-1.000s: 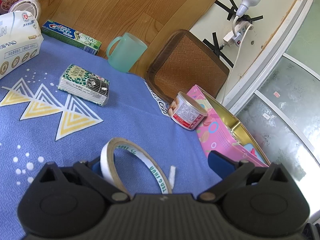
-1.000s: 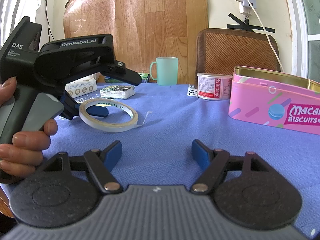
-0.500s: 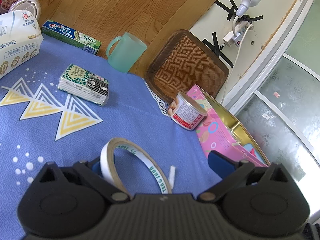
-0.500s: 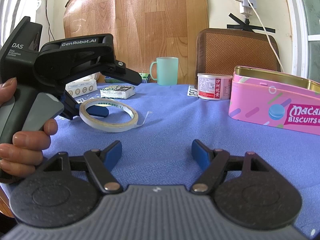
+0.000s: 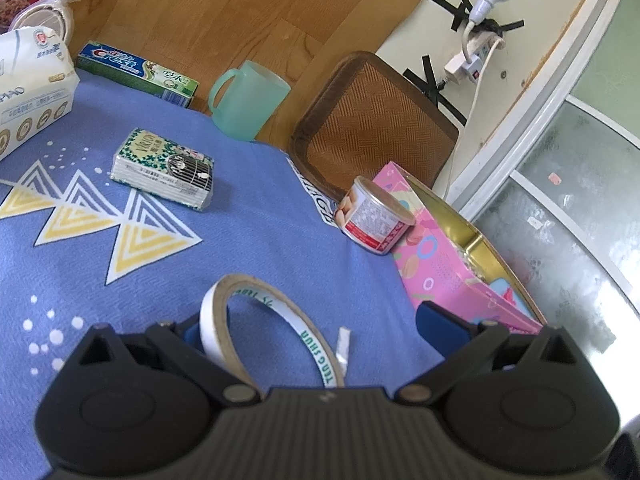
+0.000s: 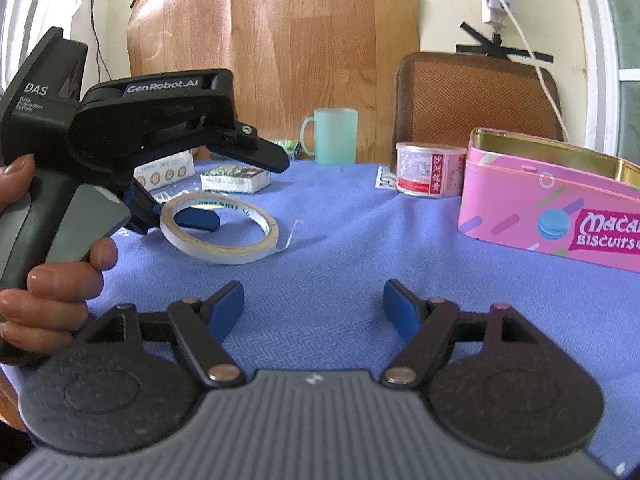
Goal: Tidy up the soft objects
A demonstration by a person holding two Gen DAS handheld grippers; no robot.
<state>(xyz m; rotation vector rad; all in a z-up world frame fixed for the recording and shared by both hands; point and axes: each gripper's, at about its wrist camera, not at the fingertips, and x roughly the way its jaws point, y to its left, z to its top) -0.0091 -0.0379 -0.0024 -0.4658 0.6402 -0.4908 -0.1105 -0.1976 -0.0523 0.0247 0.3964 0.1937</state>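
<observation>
Both grippers are spread wide, the left gripper straddling the tape roll and the right gripper empty, so I'd bet that skinny ring tips when squeezed.

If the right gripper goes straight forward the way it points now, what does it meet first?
Probably only the blue tablecloth: the right gripper points slightly down at bare cloth. The tape roll lies left of that line and the pink biscuit tin right of it, though depth is unclear.

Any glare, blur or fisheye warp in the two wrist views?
Left wrist: window glass blown out at right, door frame bowed, tape roll sharp. Right wrist: daylight glare top left, pink tin curves at the edge, no motion blur.
</observation>
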